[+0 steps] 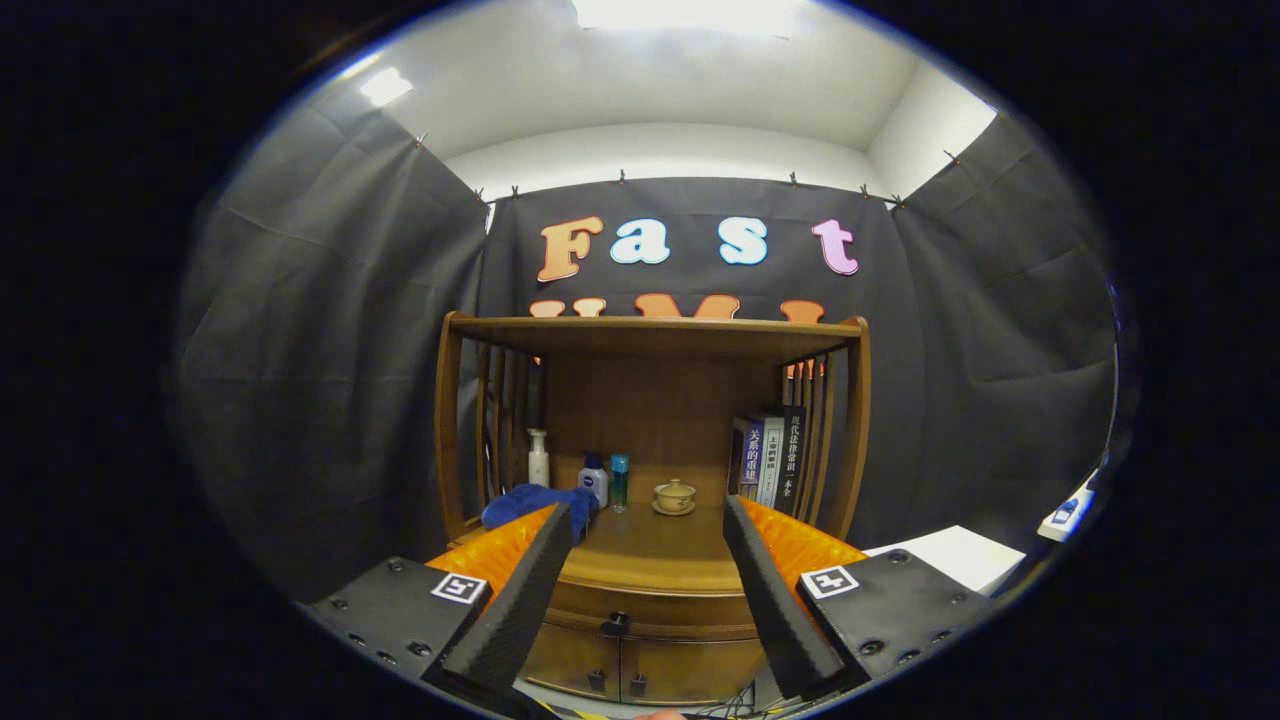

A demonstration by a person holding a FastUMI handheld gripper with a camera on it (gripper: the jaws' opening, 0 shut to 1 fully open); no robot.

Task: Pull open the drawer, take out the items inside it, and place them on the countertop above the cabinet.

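Gripper view: jaws [648, 525] wide, empty (well short); lower squarely onto the drawer knob [616, 624] before closing.

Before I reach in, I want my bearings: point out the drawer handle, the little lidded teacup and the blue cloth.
drawer handle [615, 624], gripper view, its dark knob.
lidded teacup [674, 494], gripper view, its bowl.
blue cloth [525, 503], gripper view, its top fold.
gripper [645, 520], gripper view, open.
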